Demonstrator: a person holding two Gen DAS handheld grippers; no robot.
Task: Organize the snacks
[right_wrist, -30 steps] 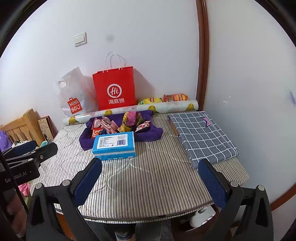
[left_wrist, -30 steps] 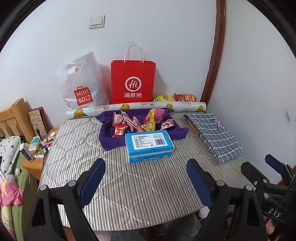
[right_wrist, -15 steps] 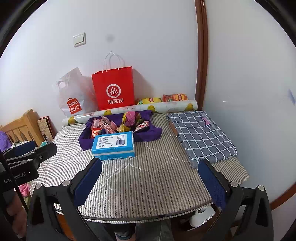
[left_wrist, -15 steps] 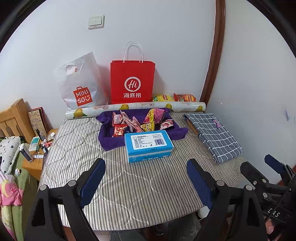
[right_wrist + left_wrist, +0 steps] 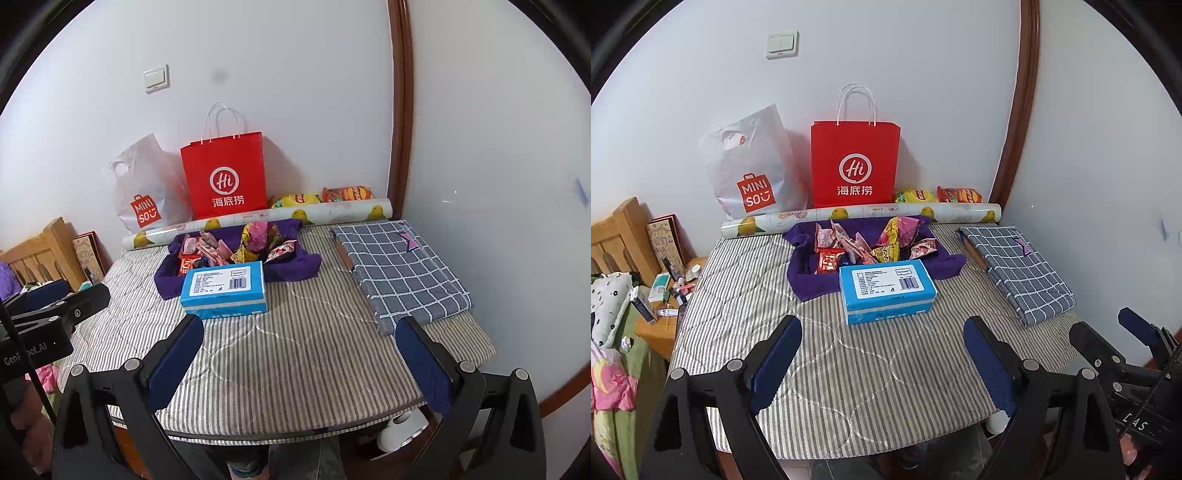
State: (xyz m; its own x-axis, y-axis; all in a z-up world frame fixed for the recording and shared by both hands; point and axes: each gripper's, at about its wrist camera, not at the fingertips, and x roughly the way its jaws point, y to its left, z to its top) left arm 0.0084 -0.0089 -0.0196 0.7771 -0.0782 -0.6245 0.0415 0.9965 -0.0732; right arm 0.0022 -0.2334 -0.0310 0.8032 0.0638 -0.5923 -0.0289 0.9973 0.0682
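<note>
Both the left gripper (image 5: 882,354) and right gripper (image 5: 300,354) are hanging wide apart and empty, facing one blue box (image 5: 887,290) and, beyond it, roughly nine crinkly snack packets (image 5: 871,245).

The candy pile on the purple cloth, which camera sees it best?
The left wrist view. The candy pile sits near the middle of the picture, and most wrappers on the purple cloth show. In the right wrist view the pile is off to the left, and the blue box covers its front.
</note>
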